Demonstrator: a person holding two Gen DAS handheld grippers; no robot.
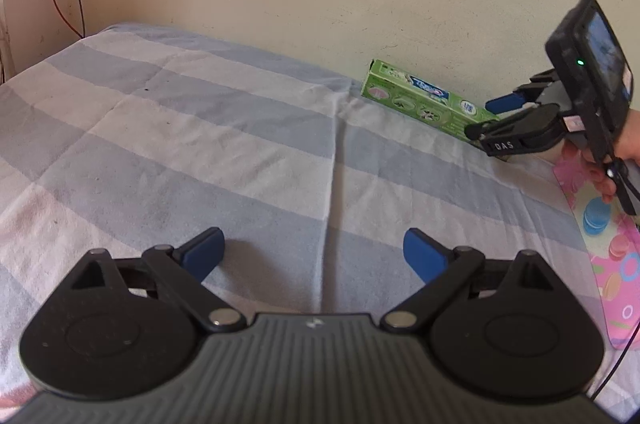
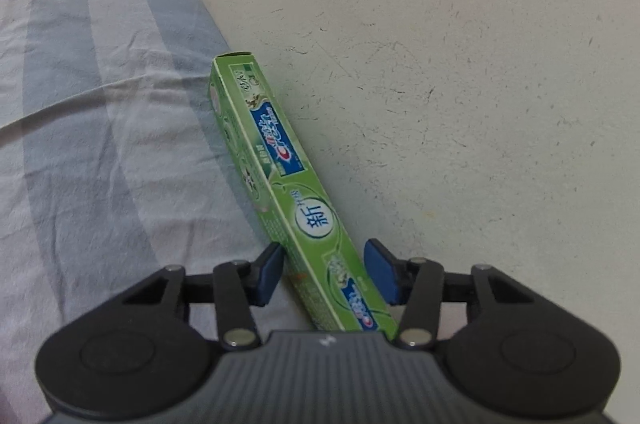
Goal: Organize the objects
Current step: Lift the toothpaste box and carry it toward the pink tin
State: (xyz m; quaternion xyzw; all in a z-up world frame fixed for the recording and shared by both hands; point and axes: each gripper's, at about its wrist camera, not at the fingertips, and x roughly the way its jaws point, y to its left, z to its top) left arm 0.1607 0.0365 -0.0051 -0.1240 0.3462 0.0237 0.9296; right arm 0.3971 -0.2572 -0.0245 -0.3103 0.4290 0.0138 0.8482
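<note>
Our right gripper (image 2: 326,274) has its 2 blue pads clamped on the near end of the green toothpaste box (image 2: 276,160), which lies along the wall (image 2: 460,64) at the far edge of the striped bed sheet (image 2: 92,112). We judge the carton light, stiff but crushable, and smooth-sided; gripping across its narrow width near 1 end works, though the long free end may swing. The hand (image 1: 624,144) tilts the tool steeply downward. Our left gripper (image 1: 314,252) hovers spread wide and empty over the sheet.
</note>
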